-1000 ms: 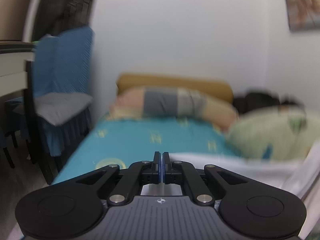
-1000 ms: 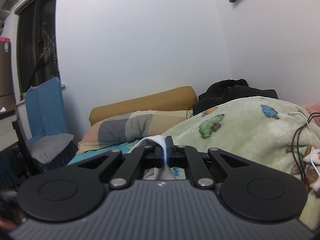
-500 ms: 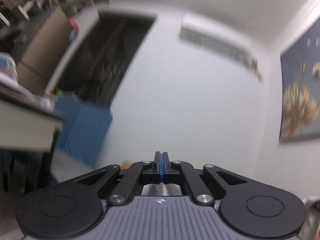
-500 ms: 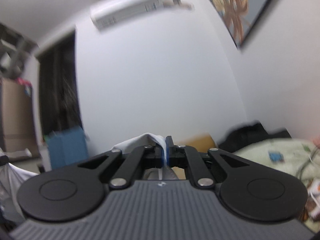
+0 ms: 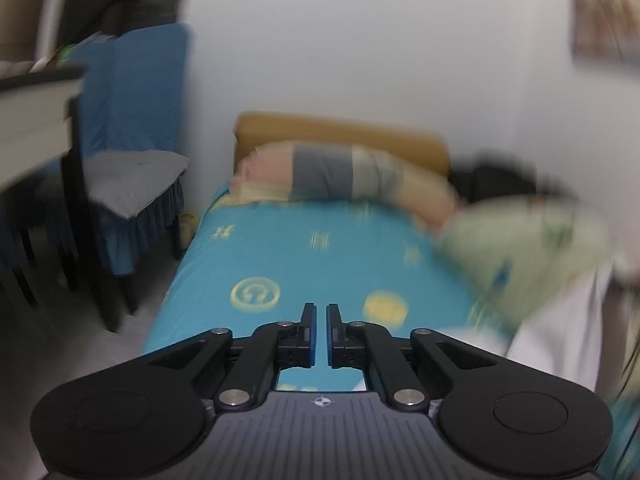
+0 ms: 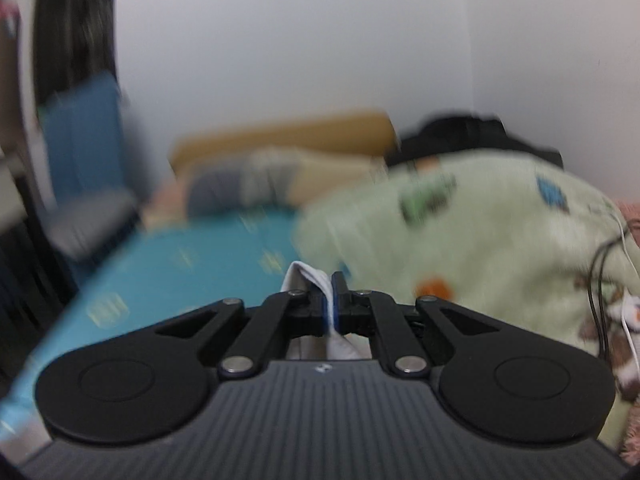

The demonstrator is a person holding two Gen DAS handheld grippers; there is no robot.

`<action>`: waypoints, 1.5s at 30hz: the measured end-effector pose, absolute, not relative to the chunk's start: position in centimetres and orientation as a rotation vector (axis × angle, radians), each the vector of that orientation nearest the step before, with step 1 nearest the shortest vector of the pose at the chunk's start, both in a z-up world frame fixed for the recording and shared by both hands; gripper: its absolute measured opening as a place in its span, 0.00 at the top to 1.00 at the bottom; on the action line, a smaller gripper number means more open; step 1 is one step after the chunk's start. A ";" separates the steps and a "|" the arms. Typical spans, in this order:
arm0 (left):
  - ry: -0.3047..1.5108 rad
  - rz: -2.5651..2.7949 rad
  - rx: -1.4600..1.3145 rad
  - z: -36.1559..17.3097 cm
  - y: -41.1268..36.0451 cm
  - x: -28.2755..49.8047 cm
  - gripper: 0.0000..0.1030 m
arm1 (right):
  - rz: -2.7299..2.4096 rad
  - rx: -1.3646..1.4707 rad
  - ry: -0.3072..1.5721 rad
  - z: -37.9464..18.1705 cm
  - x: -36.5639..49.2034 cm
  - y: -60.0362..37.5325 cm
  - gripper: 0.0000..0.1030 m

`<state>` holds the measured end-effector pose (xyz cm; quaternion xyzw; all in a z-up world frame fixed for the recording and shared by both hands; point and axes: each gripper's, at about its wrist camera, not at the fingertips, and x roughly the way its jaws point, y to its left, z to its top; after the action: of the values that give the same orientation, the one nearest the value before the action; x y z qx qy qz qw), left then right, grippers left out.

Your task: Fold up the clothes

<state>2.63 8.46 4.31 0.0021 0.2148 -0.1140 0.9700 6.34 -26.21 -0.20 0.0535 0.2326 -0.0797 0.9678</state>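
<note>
Left claw (image 5: 321,334): jaws slightly parted, nothing between them; teal bed sheet (image 5: 320,264) lies ahead and below. White garment (image 5: 560,332) hangs to its right, blurred. Right claw (image 6: 331,304): clamped on a fold of the white garment (image 6: 310,274), cloth bunching above and trailing below the pads. Green blanket (image 6: 480,240) just right of it.

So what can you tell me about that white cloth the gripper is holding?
The white cloth looks soft and thin. The right gripper pinches it between its shut jaws, above the teal bedsheet. A fold pokes up past the tips, and more hangs down behind them. Its full shape is hidden and blurred.
</note>
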 end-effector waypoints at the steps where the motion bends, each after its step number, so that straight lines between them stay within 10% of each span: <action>1: 0.467 -0.243 0.063 3.8 7.5 2.8 0.83 | -0.184 0.114 0.508 -0.9 7.1 -26.5 0.93; 5: 0.477 -0.309 0.122 2.7 4.6 1.7 0.52 | -0.189 0.150 0.666 -3.3 8.0 -27.4 0.80; 7: 0.489 -0.310 0.123 3.0 4.6 1.2 0.40 | -0.161 0.185 0.690 -3.4 6.5 -27.3 0.34; 9: 0.497 -0.296 0.130 2.7 4.4 1.5 0.32 | -0.148 0.212 0.678 -2.9 4.8 -27.1 0.19; 18: 0.494 -0.193 0.048 4.0 8.2 3.2 0.14 | -0.215 0.078 0.331 2.6 -0.9 -23.0 0.17; 32: 0.506 -0.097 0.001 4.1 13.4 4.8 0.08 | 0.593 0.079 0.944 -11.7 -0.7 -1.6 0.27; 37: 0.551 -0.115 0.011 3.0 13.8 5.9 0.08 | 0.559 0.029 0.924 -12.5 -0.3 -0.6 0.85; 45: 0.562 -0.318 0.028 2.4 12.1 4.5 0.08 | 0.401 0.271 0.665 -5.0 0.3 -8.9 0.85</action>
<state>4.50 12.15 2.39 0.0138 0.2763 -0.1561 0.9482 0.27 -8.89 -4.99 0.1318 0.3230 0.1949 0.9167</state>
